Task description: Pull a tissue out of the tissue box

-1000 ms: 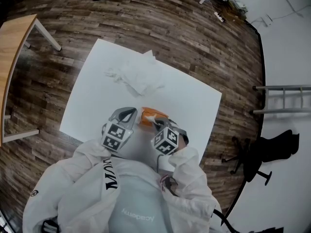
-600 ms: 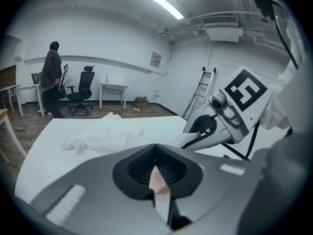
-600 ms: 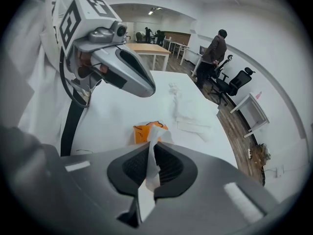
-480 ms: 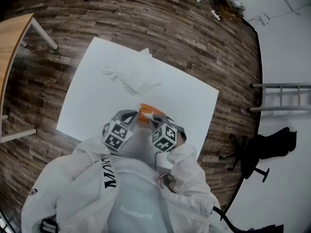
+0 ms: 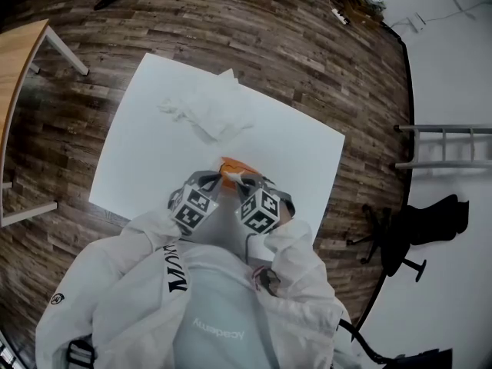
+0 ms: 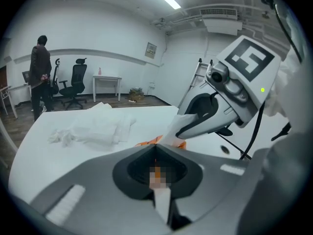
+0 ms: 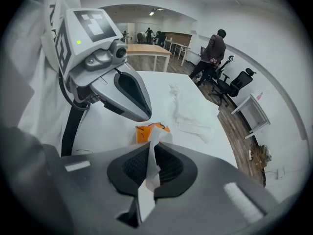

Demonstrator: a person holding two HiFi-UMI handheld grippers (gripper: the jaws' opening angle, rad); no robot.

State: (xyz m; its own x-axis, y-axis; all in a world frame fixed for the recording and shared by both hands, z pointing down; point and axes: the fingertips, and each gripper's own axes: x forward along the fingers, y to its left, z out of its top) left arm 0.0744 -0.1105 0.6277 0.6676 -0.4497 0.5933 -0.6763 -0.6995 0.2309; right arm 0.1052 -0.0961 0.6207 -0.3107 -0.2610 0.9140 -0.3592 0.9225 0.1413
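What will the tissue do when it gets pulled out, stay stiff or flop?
Probably flop: the tissue bends and creases where the right hand-held gripper pinches it. It looks thin, so a hard tug might tear it. The small orange tissue box seems light and might lift along.

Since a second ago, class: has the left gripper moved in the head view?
Yes. The left gripper has shifted rightward in the head view, closer to the orange tissue box and the right gripper.
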